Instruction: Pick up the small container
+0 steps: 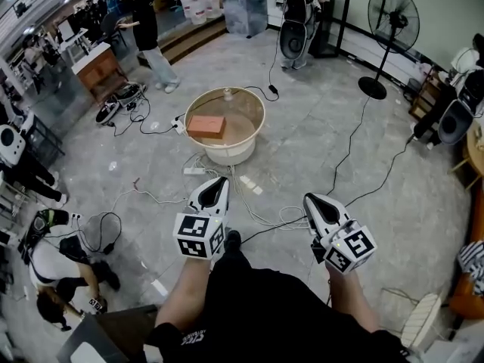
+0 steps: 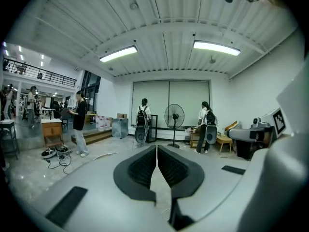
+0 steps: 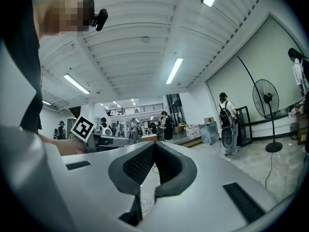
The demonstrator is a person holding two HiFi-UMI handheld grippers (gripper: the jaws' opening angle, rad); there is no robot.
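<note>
A round, cream-coloured low table [image 1: 249, 131] stands on the floor ahead of me. On it lies an orange-brown box [image 1: 206, 125], and a small pale container [image 1: 227, 93] sits near its far rim. My left gripper [image 1: 215, 181] [image 2: 157, 146] is held close to my body, well short of the table, its jaws shut with nothing between them. My right gripper [image 1: 314, 199] [image 3: 153, 144] hangs beside it, also shut and empty. Neither gripper view shows the table; both look out across the room.
Cables and a power strip [image 1: 194, 171] trail over the floor between me and the table. A standing fan [image 1: 389, 21] is at the back right. One person stands at the back left [image 1: 144, 21], another crouches at the lower left [image 1: 64, 278].
</note>
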